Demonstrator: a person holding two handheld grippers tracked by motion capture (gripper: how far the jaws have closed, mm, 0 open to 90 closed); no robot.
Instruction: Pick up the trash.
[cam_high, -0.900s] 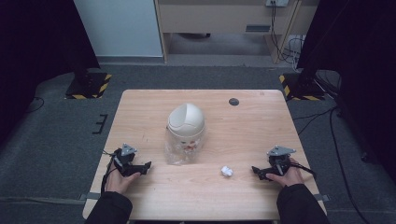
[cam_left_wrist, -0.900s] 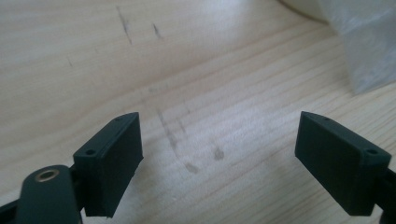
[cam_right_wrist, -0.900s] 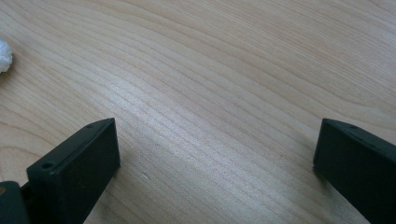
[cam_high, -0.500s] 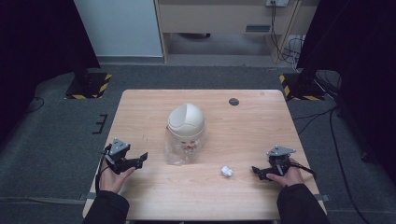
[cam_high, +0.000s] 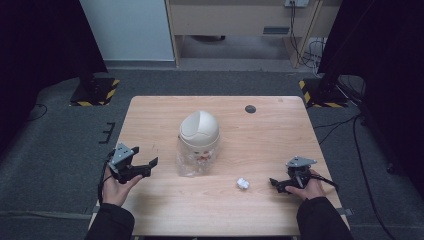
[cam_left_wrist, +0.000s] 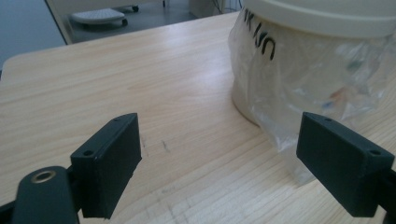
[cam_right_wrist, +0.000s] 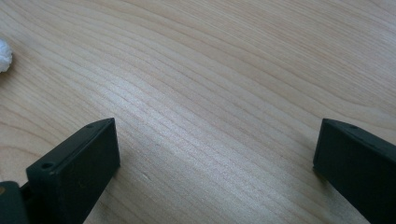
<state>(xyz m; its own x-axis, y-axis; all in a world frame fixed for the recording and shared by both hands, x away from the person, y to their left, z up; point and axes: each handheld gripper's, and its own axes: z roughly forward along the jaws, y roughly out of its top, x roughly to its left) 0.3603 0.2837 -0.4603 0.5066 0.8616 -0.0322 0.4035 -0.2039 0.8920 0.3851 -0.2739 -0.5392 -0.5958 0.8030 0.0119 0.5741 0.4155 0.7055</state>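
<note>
Left gripper (cam_high: 150, 164) lower left, jaws apart beside bin (cam_high: 199, 131); black lettering on bag (cam_left_wrist: 322, 88) legible up close; right gripper (cam_high: 274, 183) apart near paper wad (cam_high: 243, 183)

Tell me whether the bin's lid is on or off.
On. The domed lid sits atop the small bin, over its clear plastic liner.

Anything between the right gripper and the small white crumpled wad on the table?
Nothing visible. In the high view, bare light wood table separates the right gripper, jaws open, from the small white crumpled wad. The cream domed bin with clear plastic liner stands farther left, off that line.
</note>
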